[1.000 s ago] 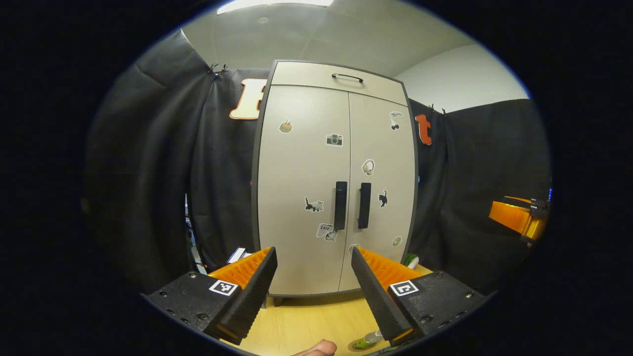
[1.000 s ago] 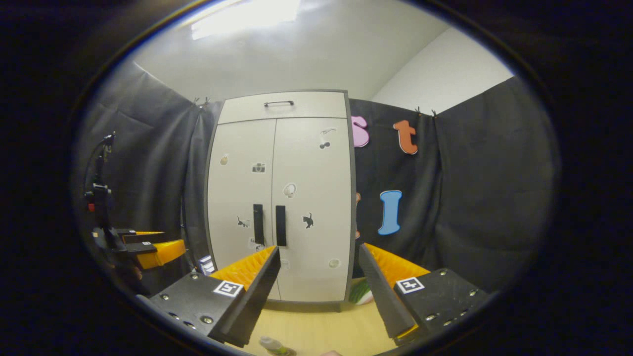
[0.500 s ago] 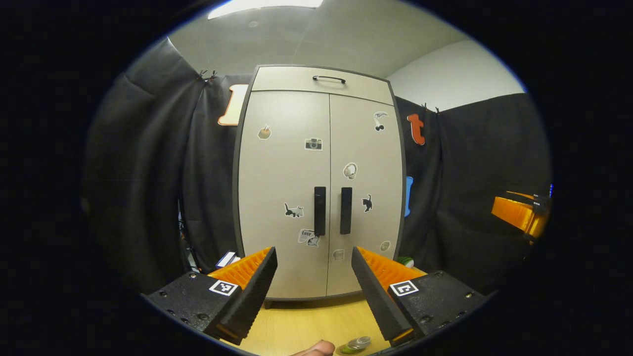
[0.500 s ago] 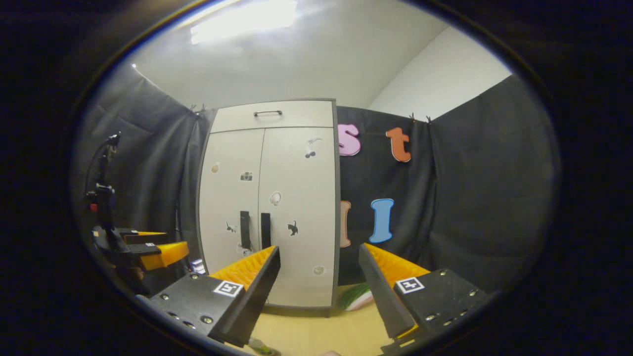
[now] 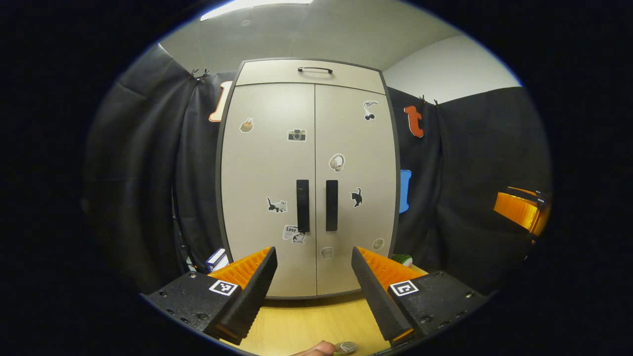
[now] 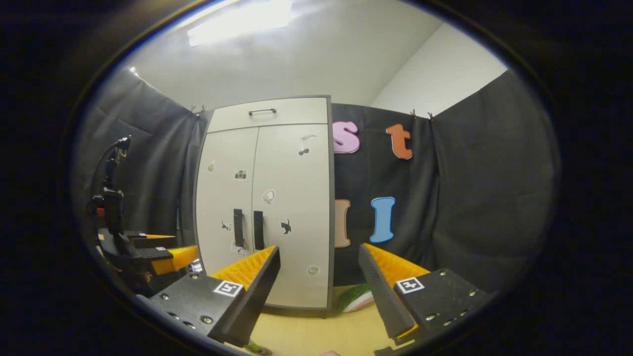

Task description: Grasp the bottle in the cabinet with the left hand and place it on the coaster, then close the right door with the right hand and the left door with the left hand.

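The beige two-door cabinet (image 5: 306, 163) stands with both doors shut, its two black handles (image 5: 316, 205) side by side. My left gripper (image 5: 313, 253) faces it from a short distance, open with nothing between its fingers. The bottle's top (image 5: 344, 347) peeks in at the lower edge below that gripper, next to a fingertip (image 5: 316, 350). In the right gripper view the cabinet (image 6: 262, 207) is left of centre. My right gripper (image 6: 319, 249) is open and holds nothing. The left gripper (image 6: 158, 252) shows at far left, and a bit of the bottle (image 6: 257, 349) lies at the bottom edge.
The cabinet stands on a light wooden tabletop (image 5: 306, 321). A green and white object (image 6: 357, 298) lies by the cabinet's right foot, and a small blue and white box (image 5: 216, 258) sits at its left. The right gripper's orange finger (image 5: 517, 211) shows at far right.
The cabinet has drifted left in both views while its doors stay shut. The bottle has slid lower to the edge of the left gripper view. Both grippers stay open.
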### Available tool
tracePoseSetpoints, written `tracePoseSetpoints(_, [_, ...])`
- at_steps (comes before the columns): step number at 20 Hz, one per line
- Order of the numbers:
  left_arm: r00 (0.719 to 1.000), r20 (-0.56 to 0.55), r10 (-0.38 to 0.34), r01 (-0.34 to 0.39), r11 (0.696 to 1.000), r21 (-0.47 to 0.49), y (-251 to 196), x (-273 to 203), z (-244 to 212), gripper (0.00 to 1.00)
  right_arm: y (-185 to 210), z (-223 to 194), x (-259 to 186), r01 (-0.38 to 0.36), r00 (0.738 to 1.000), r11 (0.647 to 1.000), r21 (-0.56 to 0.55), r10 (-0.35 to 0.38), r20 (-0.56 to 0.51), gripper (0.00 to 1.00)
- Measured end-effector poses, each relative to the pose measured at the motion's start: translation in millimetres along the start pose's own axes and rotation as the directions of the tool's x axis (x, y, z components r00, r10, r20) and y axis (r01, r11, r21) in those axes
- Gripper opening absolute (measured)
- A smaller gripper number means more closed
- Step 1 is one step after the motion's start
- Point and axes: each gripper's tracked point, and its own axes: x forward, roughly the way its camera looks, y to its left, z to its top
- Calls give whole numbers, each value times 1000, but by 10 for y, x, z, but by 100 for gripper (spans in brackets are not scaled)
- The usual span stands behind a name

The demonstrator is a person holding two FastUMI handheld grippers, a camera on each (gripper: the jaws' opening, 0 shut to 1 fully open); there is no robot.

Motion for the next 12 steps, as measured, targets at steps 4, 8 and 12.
tracePoseSetpoints(4, [1000,-6,-8,8,1000,9,-184,81,-28,95,-141,-49,70,-5,1000,1000,9,5,-5,96])
tracePoseSetpoints(8, [1000,1,-7,7,1000,4,-277,142,-15,96,-282,-119,130,6,1000,1000,19,-6,-22,97])
tracePoseSetpoints(12, [1000,-10,-17,17,1000,-1,-373,196,-71,96,-353,-118,149,12,1000,1000,26,-12,-24,93])
